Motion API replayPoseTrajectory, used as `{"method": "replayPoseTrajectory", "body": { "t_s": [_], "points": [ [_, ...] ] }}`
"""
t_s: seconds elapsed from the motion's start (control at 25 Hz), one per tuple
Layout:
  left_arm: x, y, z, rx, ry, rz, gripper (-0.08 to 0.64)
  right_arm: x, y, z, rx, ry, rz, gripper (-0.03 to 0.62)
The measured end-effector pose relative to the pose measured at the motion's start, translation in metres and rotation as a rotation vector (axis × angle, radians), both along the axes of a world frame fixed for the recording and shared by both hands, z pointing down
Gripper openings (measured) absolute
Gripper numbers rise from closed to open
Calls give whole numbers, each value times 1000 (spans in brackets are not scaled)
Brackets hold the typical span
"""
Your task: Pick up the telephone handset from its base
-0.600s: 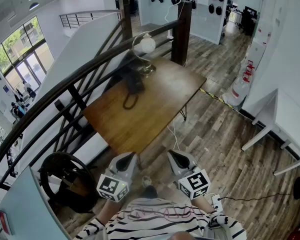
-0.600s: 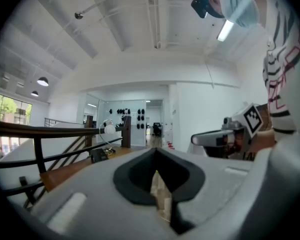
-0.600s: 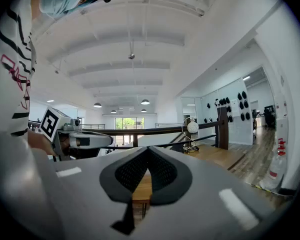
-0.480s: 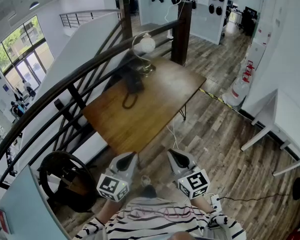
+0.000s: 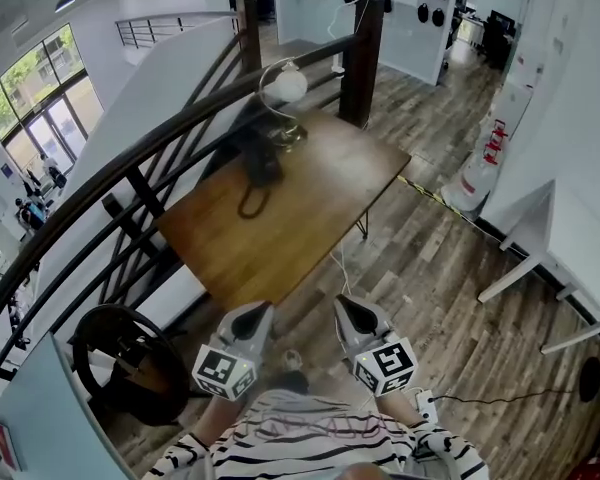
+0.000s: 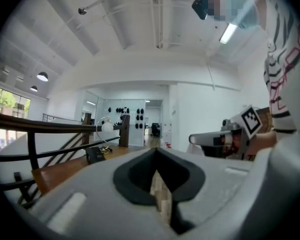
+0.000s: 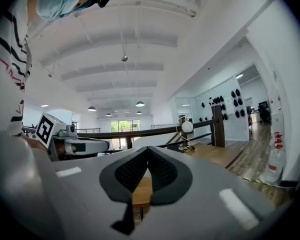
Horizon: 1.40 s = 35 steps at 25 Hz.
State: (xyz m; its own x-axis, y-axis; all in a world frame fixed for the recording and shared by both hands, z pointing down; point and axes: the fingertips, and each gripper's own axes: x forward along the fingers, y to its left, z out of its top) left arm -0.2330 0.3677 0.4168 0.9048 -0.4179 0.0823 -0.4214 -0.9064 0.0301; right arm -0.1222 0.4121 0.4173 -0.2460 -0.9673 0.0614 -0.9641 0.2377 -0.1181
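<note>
Flanking the telephone (image 5: 260, 158) on the table (image 5: 320, 218): globe lamp (image 5: 283, 86), dark railing (image 5: 130, 160).

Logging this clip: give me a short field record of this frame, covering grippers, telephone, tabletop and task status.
left gripper: shut, empty, held level, short of the table
right gripper: shut, empty, level, beside the left one
telephone: black, at the table's far left corner, untouched
cord: looped on the tabletop in front of the telephone
lamp: white globe, just behind the telephone
task status: not begun; nothing picked up yet
</note>
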Motion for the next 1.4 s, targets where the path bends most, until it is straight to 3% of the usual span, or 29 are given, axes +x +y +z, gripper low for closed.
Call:
{"method": "replayPoseTrajectory", "body": {
  "t_s": [0.36, 0.72, 0.84, 1.04, 1.4],
  "points": [
    [28, -106, 1, -16, 7, 14, 5, 25, -99, 0, -12, 8, 17, 2],
    [28, -208, -3, -24, -5, 27, 6, 24, -200, -8, -8, 31, 21, 30],
    [27, -228, 1, -33, -13, 38, 51, 23, -221, -6, -14, 42, 32, 46],
    [28, -259, 9, -45, -13, 27, 79, 34, -255, 2, -26, 63, 57, 113],
    [41, -299, 19, -72, -10, -88, 156, 68, -300, 11, -44, 56, 16, 207]
  ]
}}
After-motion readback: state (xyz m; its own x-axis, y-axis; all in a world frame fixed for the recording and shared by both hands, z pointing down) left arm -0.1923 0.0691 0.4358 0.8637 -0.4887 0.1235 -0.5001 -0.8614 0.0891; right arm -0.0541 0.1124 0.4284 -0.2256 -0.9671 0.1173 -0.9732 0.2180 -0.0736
